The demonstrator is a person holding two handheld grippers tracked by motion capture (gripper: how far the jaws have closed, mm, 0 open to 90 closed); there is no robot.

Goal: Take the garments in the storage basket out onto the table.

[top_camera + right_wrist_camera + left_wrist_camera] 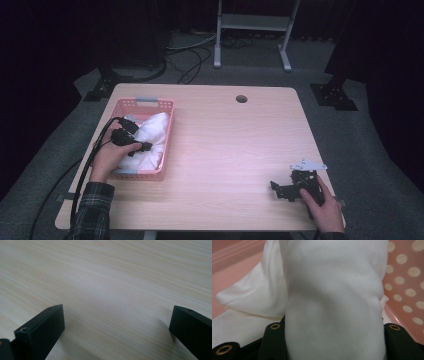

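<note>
A pink plastic basket [169,131] stands at the table's left side with a white cloth [154,130] bunched inside it. My left gripper [140,136] reaches into the basket over the cloth. In the left gripper view a thick fold of the white cloth [332,290] rises between the jaws, which stand wide apart on either side of it, and the basket's perforated wall [407,277] is behind. My left gripper [334,340] is open. My right gripper [281,191] rests low near the table's front right corner, open, with bare wood between its jaws [117,335].
The light wooden table [225,140] has a round cable hole [241,98] near its far edge. Beyond it, on grey carpet, stand a white metal frame [252,22] and black stand feet [334,95]. A black cable [87,165] trails from the left gripper.
</note>
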